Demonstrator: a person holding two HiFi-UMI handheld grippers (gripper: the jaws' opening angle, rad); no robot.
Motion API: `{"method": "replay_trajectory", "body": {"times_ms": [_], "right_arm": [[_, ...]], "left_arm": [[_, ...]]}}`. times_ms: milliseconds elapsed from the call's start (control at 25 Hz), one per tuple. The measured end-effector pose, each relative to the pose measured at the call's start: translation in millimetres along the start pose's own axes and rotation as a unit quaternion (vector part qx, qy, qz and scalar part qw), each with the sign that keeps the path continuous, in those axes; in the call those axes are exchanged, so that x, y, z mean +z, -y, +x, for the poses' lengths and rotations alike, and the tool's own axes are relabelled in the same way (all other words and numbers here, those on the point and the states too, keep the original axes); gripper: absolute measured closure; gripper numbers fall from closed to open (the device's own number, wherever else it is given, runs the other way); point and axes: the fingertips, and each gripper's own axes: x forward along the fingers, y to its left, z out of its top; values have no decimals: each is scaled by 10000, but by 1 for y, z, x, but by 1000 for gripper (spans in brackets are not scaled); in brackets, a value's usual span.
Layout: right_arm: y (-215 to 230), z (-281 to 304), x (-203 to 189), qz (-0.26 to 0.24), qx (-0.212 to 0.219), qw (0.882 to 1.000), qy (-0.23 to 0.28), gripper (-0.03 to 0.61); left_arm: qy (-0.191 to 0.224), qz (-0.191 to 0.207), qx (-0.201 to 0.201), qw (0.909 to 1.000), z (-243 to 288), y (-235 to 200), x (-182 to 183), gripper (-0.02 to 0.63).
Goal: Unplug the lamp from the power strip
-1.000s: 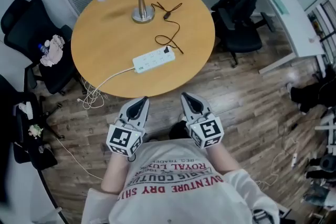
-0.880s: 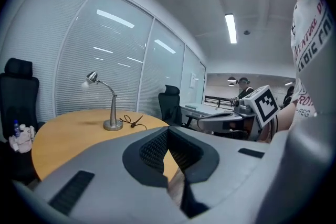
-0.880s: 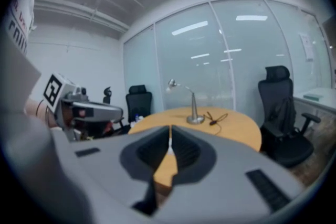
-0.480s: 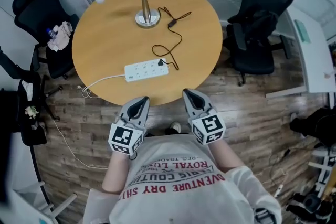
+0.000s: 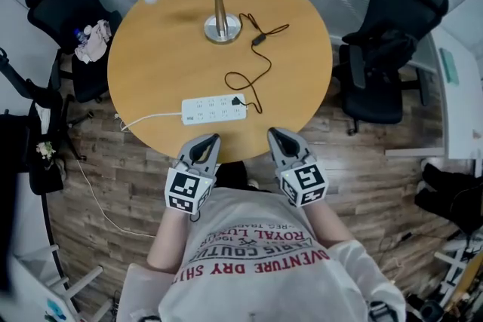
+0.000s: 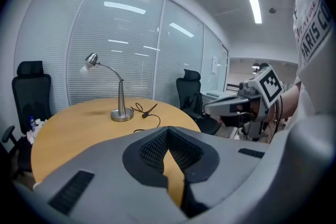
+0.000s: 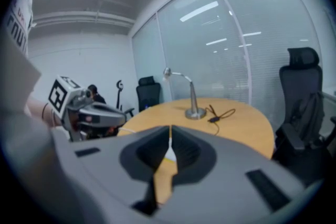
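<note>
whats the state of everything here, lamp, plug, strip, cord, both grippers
silver gooseneck desk lamp: upright on the round wooden table, lit or not unclear
black lamp plug: seated in the strip's end nearer the right gripper
white power strip: lying flat on the table
black lamp cord: slack, looped on the table
left gripper: shut, empty
right gripper: shut, empty

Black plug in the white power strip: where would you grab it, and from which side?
Probably pinch the black plug by its two sides, coming straight down from above: it stands up out of the flat white power strip, near its right end.
</note>
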Motion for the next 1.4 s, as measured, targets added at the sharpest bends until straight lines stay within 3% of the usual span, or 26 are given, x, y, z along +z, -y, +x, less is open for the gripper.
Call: {"method": "replay_trajectory", "body": {"times_ms": [160, 400, 560, 600, 640, 680, 840, 1000, 1200, 1400], "right_arm": [[5, 30, 2, -97, 132, 9995, -256, 548], [7, 78, -4, -148, 464, 9955, -815, 546], [4, 105, -17, -476, 641, 9870, -1396, 543], [3, 111, -21, -587, 697, 9835, -1563, 510], [3, 117, -26, -694, 762, 9792, -1748, 440], [2, 121, -32, -806, 830, 9740, -1947, 422], [3, 138, -53, -1312, 979, 9508, -2631, 414], [9, 156, -67, -1722, 1039, 9292, -3102, 411], [4, 173, -86, -2365, 1358, 8935, -3568, 411], [5, 186, -101, -2903, 1527, 8654, -3788, 414]], "left_arm": [[-415, 666, -110, 9969, 28, -17, -11, 583], [-570, 542, -317, 9964, 66, -49, -22, 583], [-823, 581, -507, 9936, 88, -64, -39, 583], [-937, 632, -577, 9919, 94, -66, -46, 583], [-1058, 694, -646, 9899, 99, -66, -54, 583], [-1173, 760, -708, 9876, 105, -67, -61, 583], [-1562, 1041, -900, 9781, 126, -70, -85, 583], [-1960, 1390, -851, 9670, 143, -77, -102, 583], [-2414, 1133, -968, 9589, 152, -78, -125, 584], [-2326, 559, -1065, 9651, 154, -81, -127, 583]]}}
